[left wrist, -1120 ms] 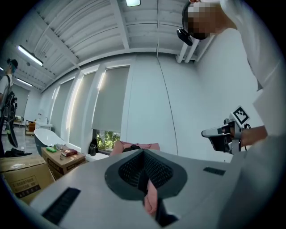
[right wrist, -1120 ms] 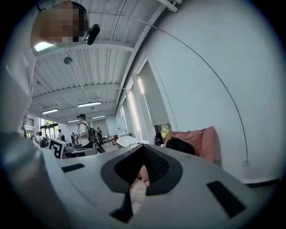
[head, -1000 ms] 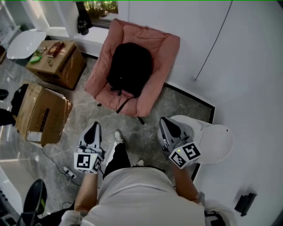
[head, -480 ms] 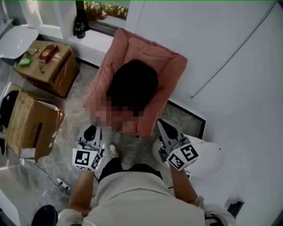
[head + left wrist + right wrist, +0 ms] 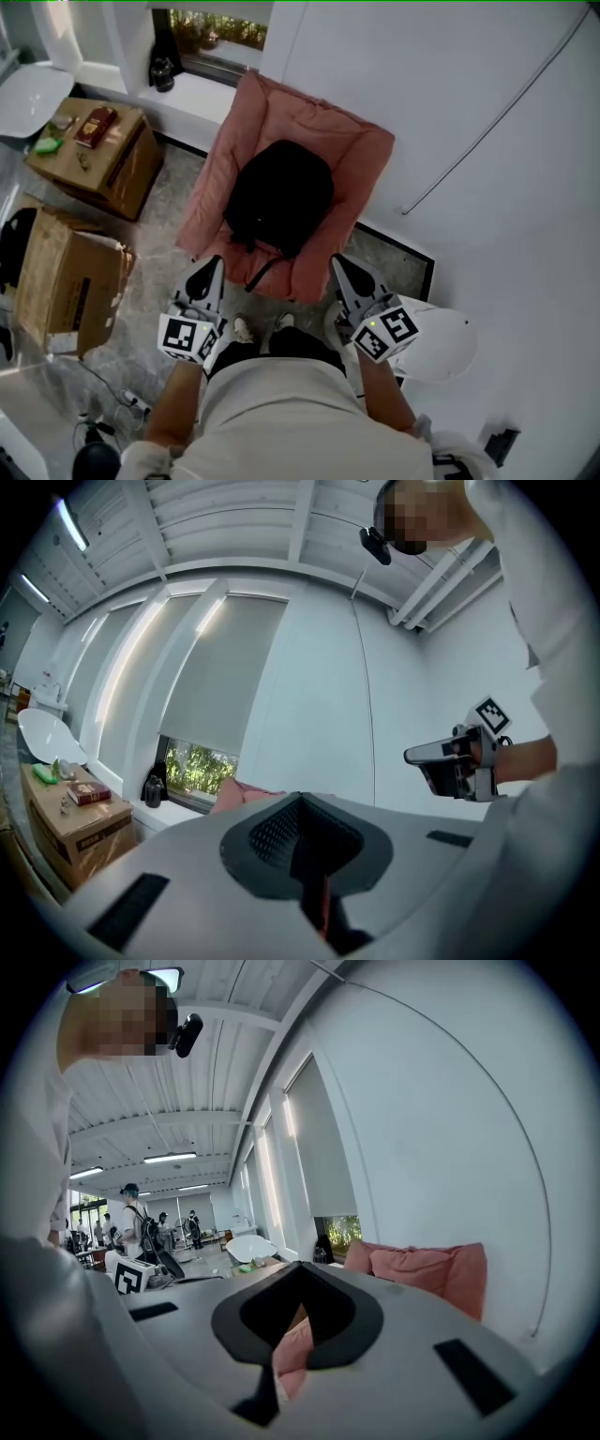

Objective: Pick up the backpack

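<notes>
Two cardboard boxes sit at my far left. The upper box (image 5: 98, 155) is closed, and on its top lie a red book (image 5: 97, 125) and a small green thing (image 5: 47, 144). The lower box (image 5: 66, 286) has its flaps folded down, so I cannot tell what is inside. Right of them, against the white wall, a pink cushioned chair (image 5: 361, 155) cradles the backpack (image 5: 281, 192) in its seat.

My left gripper (image 5: 212, 266) points at the chair's front left corner. Its jaws are pressed together with nothing between them, and it touches nothing. My right gripper (image 5: 338, 262) points at the front right corner in the same way: jaws drawn together to a thin slit, empty, with only pink cushion showing beyond. Just beside it, lower right, is a white round object (image 5: 445, 342) on the floor.

The backpack is plain black and rounded, and it lies flat in the middle of the seat. A dark strap (image 5: 265, 273) trails from its near end to the cushion's front edge. The strap ends between my two grippers and near both. The bag itself lies a little beyond them, and neither gripper touches it.
</notes>
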